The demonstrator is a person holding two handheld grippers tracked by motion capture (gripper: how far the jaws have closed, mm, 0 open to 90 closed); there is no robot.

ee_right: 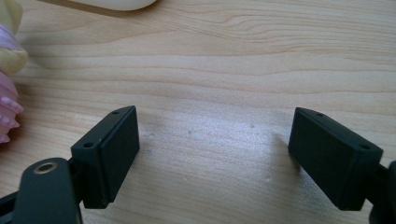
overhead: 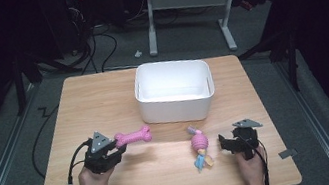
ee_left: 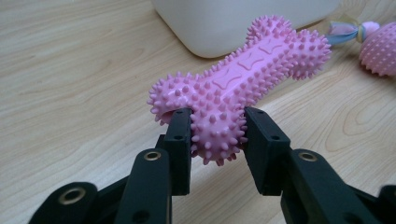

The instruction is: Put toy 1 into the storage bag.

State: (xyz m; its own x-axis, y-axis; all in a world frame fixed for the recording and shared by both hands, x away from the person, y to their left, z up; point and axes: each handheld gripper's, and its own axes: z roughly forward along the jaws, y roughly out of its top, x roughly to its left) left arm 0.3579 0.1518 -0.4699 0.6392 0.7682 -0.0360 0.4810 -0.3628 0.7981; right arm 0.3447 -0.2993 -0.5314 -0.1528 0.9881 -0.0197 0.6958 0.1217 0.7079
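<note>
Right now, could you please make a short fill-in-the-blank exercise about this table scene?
1. The left hand-held gripper is shut on a pink spiky toy shaped like a ____.
2. The jaws of the right hand-held gripper are ____.
3. The tub on the table is ____ in colour.

Missing words: bone; open; white

The room is dark. A grey floor point(overhead: 7, 164) lies around the light wooden surface point(overhead: 104, 107). Black cables point(overhead: 93, 43) lie on it. A white desk frame point(overhead: 188, 2) stands behind.
</note>
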